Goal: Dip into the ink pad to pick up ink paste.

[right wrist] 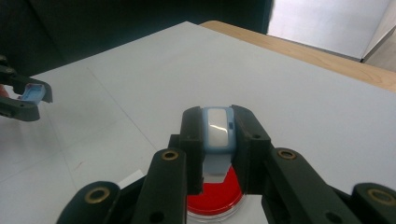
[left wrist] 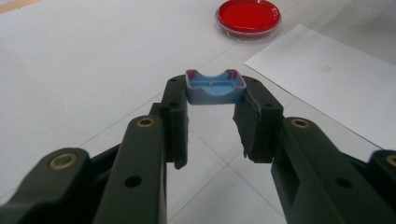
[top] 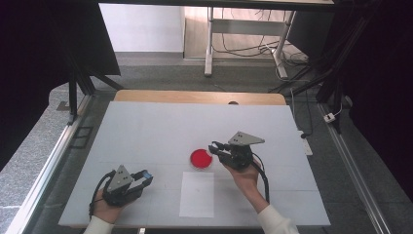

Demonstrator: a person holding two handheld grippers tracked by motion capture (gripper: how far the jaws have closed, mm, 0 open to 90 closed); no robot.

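Left gripper [top: 141, 177]: nearest us at the table's [top: 146, 126] front left, held low in the person's left hand [top: 104, 207]; its jaws pinch a small blue tray-like cap [left wrist: 215, 87] by its ends.
Right gripper [top: 217, 148]: we see it raised in the right hand [top: 246, 176], pointing left; jaws pressed on a light blue clip-like piece [right wrist: 218, 128].
Petri dish [top: 201, 158]: red; just beside the right gripper's tips.
Paper sheet [top: 197, 194]: white; flat between both hands.
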